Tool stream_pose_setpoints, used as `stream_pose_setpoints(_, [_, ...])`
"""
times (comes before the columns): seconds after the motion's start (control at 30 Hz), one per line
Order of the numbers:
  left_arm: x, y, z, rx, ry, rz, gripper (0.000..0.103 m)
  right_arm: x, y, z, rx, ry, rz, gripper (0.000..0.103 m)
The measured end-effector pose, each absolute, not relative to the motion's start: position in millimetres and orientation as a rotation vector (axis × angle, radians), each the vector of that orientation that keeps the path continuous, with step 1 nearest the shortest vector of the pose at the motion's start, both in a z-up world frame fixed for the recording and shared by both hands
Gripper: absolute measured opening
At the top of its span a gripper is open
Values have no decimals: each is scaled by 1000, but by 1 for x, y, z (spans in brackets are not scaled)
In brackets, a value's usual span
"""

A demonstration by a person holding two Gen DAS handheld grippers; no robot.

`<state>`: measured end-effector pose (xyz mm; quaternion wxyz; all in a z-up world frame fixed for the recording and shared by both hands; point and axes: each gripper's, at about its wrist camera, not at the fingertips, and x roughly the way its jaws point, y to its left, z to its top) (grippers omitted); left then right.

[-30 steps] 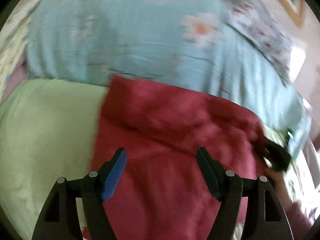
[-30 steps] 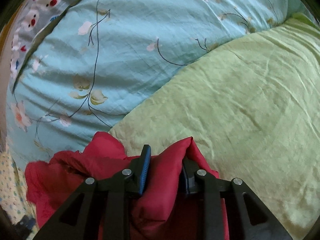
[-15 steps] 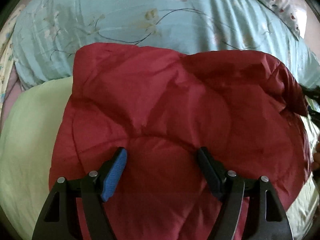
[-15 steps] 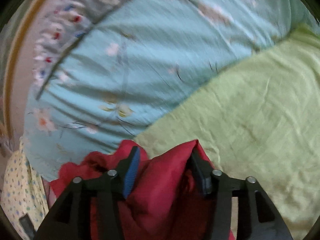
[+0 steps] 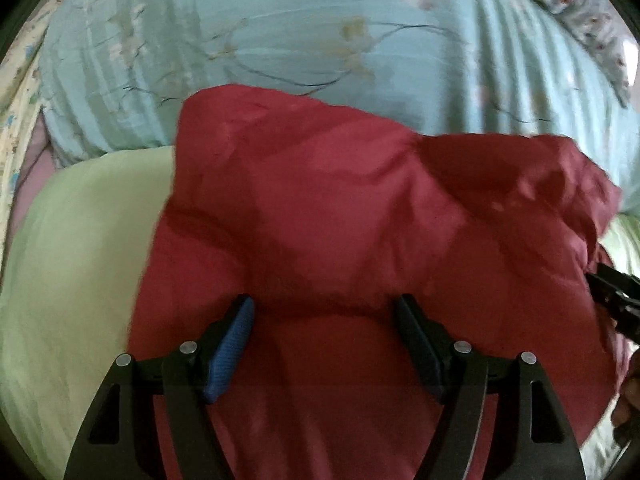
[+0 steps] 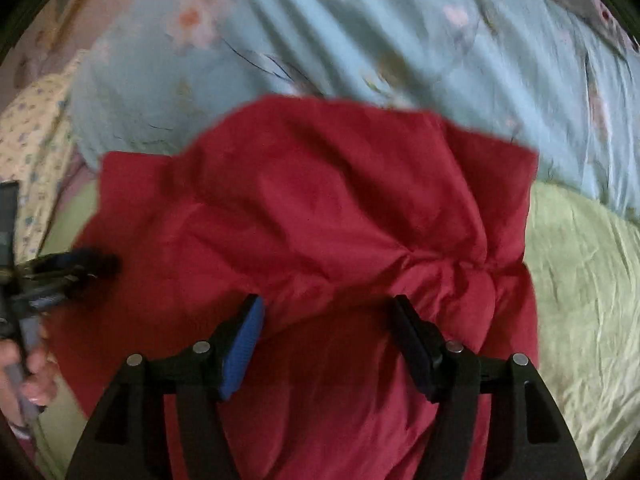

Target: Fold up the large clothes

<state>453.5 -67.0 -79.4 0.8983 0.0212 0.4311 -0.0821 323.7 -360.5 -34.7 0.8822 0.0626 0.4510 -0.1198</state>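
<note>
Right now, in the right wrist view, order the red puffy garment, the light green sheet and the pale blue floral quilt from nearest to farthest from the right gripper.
1. Red puffy garment: directly under the opening right gripper.
2. Light green sheet: to the right.
3. Pale blue floral quilt: beyond, at top.

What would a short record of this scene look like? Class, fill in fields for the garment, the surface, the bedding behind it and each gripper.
garment: red padded garment, lying bunched and creased
surface: light green cover, under the garment
behind: pale blue floral quilt, along the garment's far edge
left gripper: open, over the garment, nothing pinched
right gripper: jaws opening, cloth below them, not gripped
task state: fold looks unfinished, garment still rumpled
</note>
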Motion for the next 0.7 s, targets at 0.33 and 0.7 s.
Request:
stream_pose_setpoints(0.33, [494, -49, -104, -35, 943, -158, 74, 339, -424, -66, 341, 950, -342, 68])
stream_pose_setpoints(0.7, [495, -46, -101, -24, 946, -161, 74, 337, -430, -78, 368, 937, -334, 69])
